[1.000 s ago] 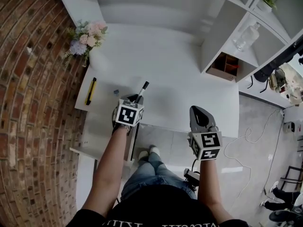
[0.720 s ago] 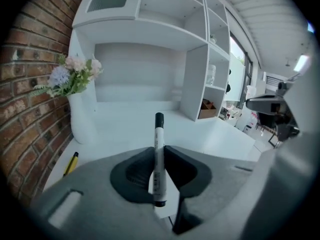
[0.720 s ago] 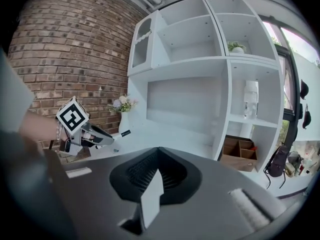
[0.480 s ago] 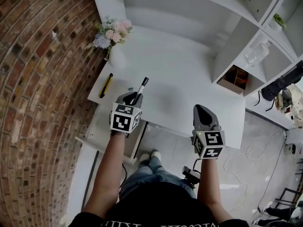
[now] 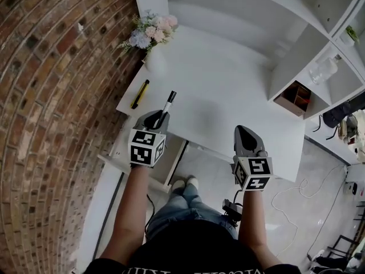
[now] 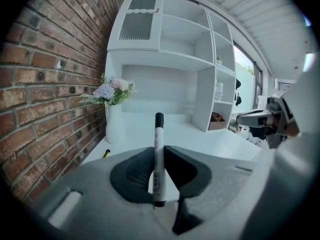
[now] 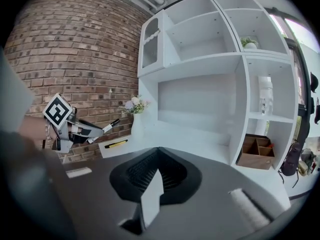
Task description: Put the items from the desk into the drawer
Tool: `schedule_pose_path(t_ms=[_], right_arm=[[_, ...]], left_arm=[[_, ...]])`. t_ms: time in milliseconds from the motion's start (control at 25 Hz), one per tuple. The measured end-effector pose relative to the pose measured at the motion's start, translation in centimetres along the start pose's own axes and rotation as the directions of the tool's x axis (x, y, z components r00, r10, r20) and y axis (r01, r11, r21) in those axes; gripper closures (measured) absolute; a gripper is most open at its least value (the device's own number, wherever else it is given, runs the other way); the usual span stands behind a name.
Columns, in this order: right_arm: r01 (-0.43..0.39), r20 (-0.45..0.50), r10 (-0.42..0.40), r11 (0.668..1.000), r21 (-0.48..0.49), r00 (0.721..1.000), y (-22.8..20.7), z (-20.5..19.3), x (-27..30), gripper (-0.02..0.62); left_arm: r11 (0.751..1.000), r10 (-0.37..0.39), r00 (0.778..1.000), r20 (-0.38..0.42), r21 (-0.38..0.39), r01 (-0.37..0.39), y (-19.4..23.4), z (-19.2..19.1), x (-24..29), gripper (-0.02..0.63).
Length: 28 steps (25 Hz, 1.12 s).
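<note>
Head view shows the left gripper (image 5: pixel 155 120) with its fingers clamped on the marker (image 5: pixel 167 105), long axis running forward along them, over the counter's (image 5: pixel 228 96) near edge. What looks like the drawer (image 5: pixel 170 160) lies just below that hand. The right gripper (image 5: pixel 246 136), fingers together on nothing, is farther off.

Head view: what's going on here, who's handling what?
A person holds a tool in each hand. The left tool is shut on a black-capped white marker, held above the desk near its front edge. The right tool is shut and empty. A yellow pen-like item lies on the desk near the flowers.
</note>
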State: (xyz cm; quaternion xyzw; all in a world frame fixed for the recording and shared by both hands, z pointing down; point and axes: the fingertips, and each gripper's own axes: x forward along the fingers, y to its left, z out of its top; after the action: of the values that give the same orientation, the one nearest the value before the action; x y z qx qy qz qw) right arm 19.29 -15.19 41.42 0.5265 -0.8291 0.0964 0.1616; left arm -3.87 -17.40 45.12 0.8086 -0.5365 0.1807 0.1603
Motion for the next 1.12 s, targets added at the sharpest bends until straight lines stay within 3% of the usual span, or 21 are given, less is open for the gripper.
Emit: schedule_pose_path(t_ms=[360, 760, 1120], right_arm=[[-0.026, -0.116, 0.03, 0.999, 0.042, 0.993, 3.6, -5.6, 0.8, 0.588], [-0.026, -0.178, 0.036, 0.998, 0.055, 0.983, 5.4, -9.3, 0.9, 0.588], [-0.026, -0.177, 0.033, 0.999, 0.046, 0.984, 6.0, -9.2, 0.4, 0.588]], left_arm=[[0.997, -0.013, 0.995, -0.101, -0.077, 0.005, 1.0, -7.9, -1.9, 0.541], [0.987, -0.082, 0.964, -0.253, -0.155, 0.043, -0.4, -16.7, -2.5, 0.541], [0.978, -0.132, 0.871, -0.473, -0.204, 0.038, -1.8, -24.8, -1.1, 0.541]])
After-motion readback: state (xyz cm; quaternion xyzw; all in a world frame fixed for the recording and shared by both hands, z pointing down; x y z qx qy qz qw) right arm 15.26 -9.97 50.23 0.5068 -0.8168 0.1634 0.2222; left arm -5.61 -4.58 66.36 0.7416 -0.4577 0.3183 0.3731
